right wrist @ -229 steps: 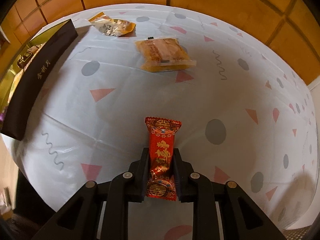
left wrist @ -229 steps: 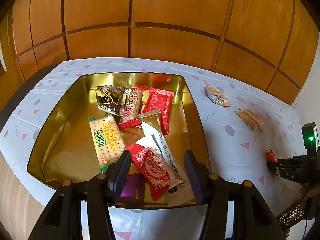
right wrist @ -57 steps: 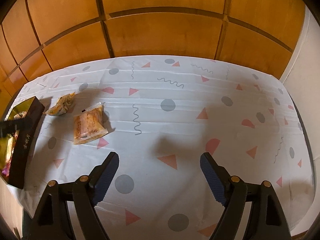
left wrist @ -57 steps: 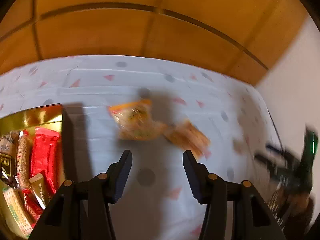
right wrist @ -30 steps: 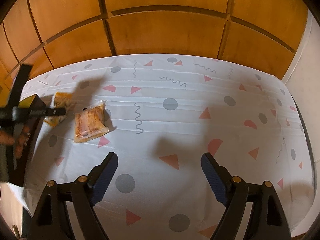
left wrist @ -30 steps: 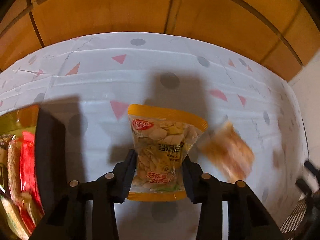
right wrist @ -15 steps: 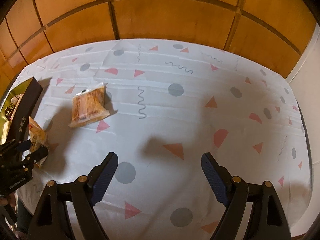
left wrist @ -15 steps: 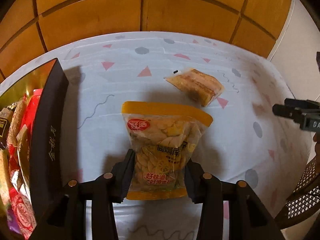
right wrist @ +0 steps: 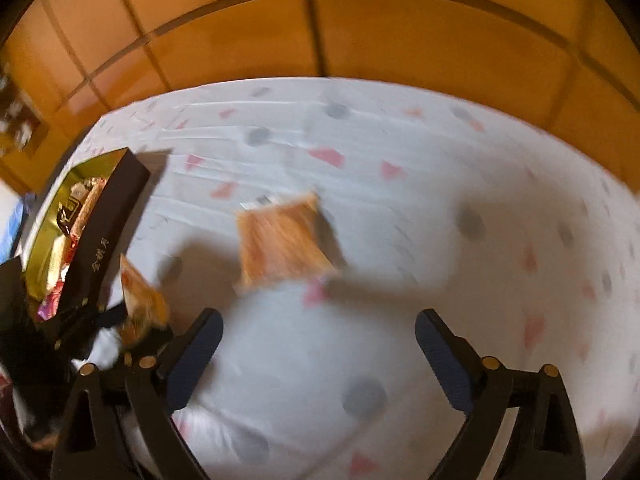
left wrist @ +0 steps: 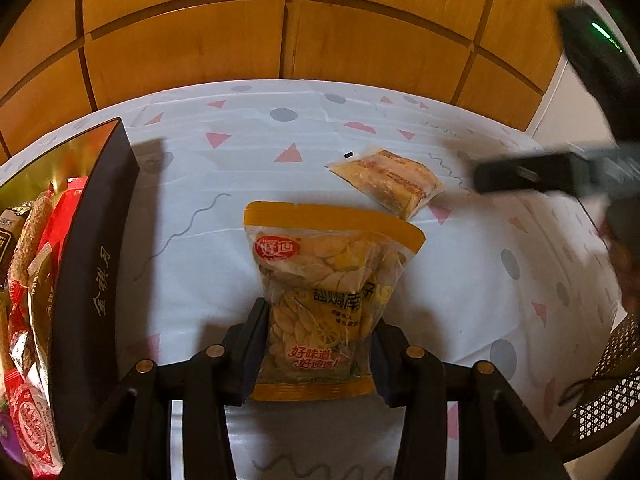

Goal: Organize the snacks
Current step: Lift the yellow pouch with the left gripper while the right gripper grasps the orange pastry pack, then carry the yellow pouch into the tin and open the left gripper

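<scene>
My left gripper [left wrist: 318, 338] gripped the chip bag [left wrist: 326, 292] beside the tin [left wrist: 94, 264]; my right gripper [right wrist: 318, 354], empty, was opening over a blurred cracker packet [right wrist: 280, 244].

The yellow chip bag [left wrist: 332, 280], which lay near the cloth's far edge two seconds ago, is now clamped in the left gripper [left wrist: 318, 344] beside the box's [left wrist: 92, 264] right wall. The right gripper [right wrist: 318, 356], jaws opening and bare, has swung toward the orange cake packet [right wrist: 280, 244].
</scene>
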`<move>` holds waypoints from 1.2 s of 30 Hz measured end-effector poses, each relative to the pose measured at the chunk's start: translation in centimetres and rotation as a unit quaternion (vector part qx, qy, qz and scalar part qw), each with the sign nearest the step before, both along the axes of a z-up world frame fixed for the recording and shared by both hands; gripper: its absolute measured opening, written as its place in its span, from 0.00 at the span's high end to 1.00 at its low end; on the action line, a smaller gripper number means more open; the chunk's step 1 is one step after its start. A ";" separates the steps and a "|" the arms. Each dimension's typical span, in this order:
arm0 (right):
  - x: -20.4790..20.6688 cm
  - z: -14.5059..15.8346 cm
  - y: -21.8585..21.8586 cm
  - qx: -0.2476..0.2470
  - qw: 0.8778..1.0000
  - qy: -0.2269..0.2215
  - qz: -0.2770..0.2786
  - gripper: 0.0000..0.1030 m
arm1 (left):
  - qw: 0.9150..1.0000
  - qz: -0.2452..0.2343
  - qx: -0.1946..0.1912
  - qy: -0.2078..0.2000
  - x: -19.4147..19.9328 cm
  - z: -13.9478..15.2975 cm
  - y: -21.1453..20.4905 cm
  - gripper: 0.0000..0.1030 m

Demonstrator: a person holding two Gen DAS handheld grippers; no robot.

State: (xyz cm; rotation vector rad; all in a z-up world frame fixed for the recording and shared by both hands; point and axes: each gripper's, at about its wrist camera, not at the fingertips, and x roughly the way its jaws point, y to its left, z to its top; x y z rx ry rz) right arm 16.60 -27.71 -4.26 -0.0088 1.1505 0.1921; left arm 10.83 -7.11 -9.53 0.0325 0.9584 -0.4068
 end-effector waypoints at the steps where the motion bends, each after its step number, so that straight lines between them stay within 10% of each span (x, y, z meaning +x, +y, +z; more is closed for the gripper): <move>1: 1.2 -0.3 1.1 -0.005 1.000 0.001 0.012 0.03 | 1.000 0.001 -0.002 -0.001 0.0 0.0 0.0 0.55; 9: 6.1 -4.1 5.2 -0.065 0.996 0.029 0.050 0.02 | 1.000 0.005 -0.008 -0.005 -0.2 -0.1 0.1 0.55; 10: 6.1 -4.3 5.3 -0.067 0.996 0.030 0.054 0.11 | 1.000 0.005 -0.009 -0.006 -0.3 -0.1 0.1 0.55; 11: 6.0 -4.7 5.4 -0.072 0.995 0.036 0.056 0.42 | 1.000 0.005 -0.009 -0.007 -0.3 -0.1 0.1 0.55; 22: -2.9 -5.6 2.1 -0.064 0.994 0.080 0.026 0.41 | 1.000 0.010 -0.006 -0.022 -0.8 -0.2 0.0 0.54; 36: -8.8 -5.9 1.1 -0.053 0.997 -0.019 -0.046 0.40 | 1.000 0.007 -0.006 0.000 -0.3 0.7 -0.3 0.58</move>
